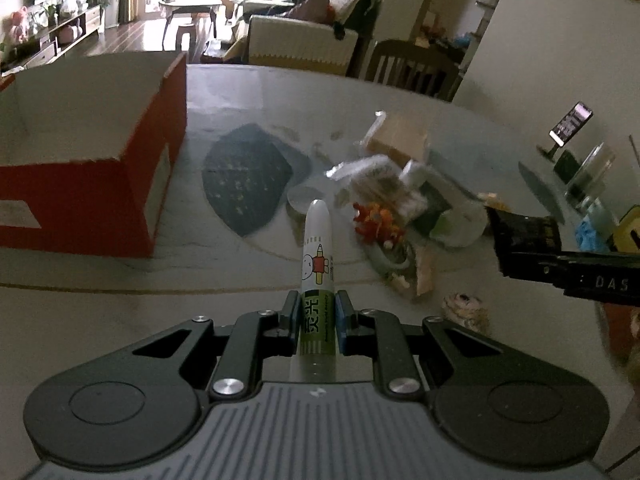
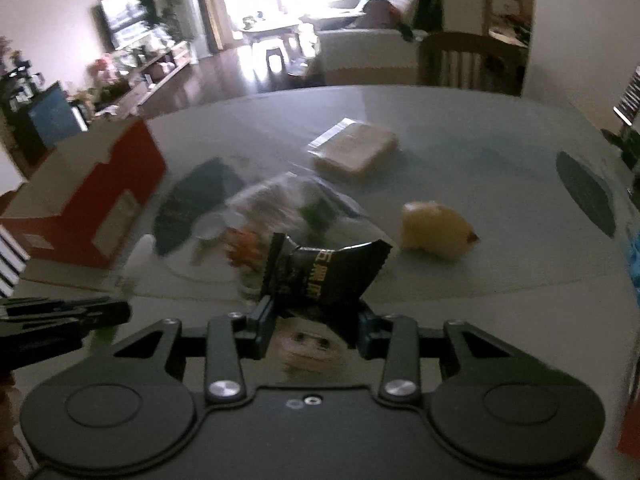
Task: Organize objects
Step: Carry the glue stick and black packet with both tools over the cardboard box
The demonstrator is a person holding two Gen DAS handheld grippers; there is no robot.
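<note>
Ahead of you on the grey table [image 1: 248, 80], a clutter of clear bags [image 1: 380, 184], an orange toy [image 1: 376, 222] and a round tin [image 1: 302, 200] lies right of the open red box [image 1: 92, 200]. Your left gripper [image 1: 318, 312] is clamped on the highlighter pen [image 1: 317, 256], whose long axis runs straight away from you, cap far. Your right gripper [image 2: 316, 320] pinches a black snack packet [image 2: 320, 268] above the table's near edge.

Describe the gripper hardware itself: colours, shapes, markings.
Both match: the left gripper and right gripper have black linkage arms with silver pivot screws, round black housings either side, and blue finger pads. The left body is ribbed grey, the right looks black. White "DAS" lettering shows on the right gripper's side.
</note>
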